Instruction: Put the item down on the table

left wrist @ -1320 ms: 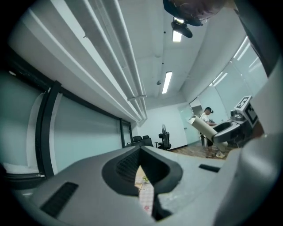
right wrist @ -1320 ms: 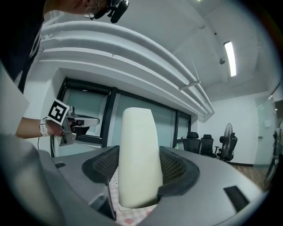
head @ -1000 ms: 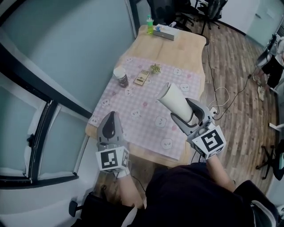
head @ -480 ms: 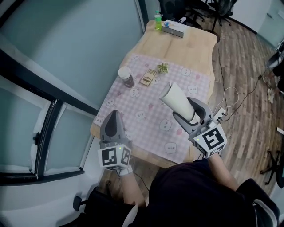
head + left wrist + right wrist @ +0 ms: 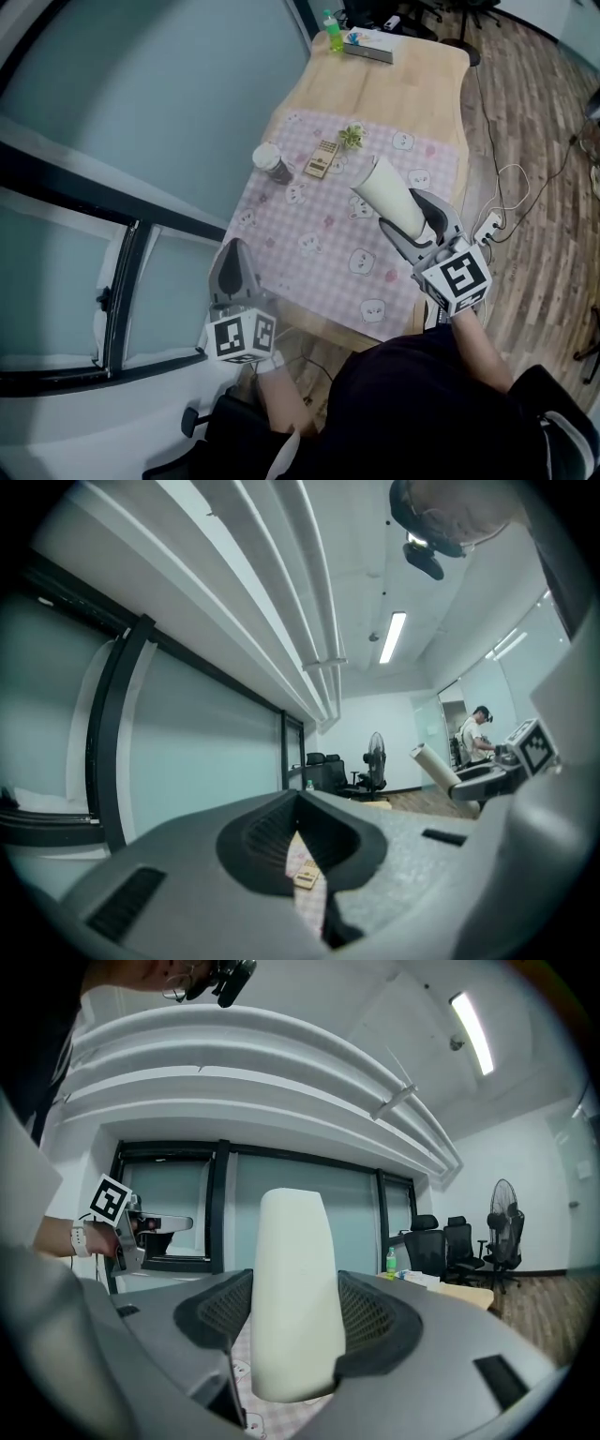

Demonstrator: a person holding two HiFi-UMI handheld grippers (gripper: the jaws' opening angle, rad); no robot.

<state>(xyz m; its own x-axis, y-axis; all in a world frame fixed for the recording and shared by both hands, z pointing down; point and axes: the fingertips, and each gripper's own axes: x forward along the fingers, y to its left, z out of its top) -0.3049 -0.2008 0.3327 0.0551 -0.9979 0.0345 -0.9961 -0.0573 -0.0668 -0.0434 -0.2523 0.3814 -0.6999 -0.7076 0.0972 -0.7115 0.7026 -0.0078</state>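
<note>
A cream-white paper cup (image 5: pixel 385 193) lies tilted between the jaws of my right gripper (image 5: pixel 410 223), mouth towards the far left, above the right part of the pink checked cloth (image 5: pixel 319 239). In the right gripper view the cup (image 5: pixel 292 1297) fills the gap and both pads press on its sides. My left gripper (image 5: pixel 234 266) hovers at the table's near left corner, jaws together with nothing in them. In the left gripper view its jaws (image 5: pixel 302 846) leave only a thin slit. The cup (image 5: pixel 433 764) also shows there at the right.
On the cloth stand a lidded jar (image 5: pixel 272 162), a small wooden box (image 5: pixel 324 158) and a tiny plant (image 5: pixel 352 136). A green bottle (image 5: pixel 335 31) and a tissue box (image 5: pixel 367 45) sit at the wooden table's far end. A power strip (image 5: pixel 487 225) lies on the floor right; glass wall left.
The right gripper has carried the cup a little further over the cloth, towards the plant, and slightly lower. The left gripper has drifted along the table's near left corner.
</note>
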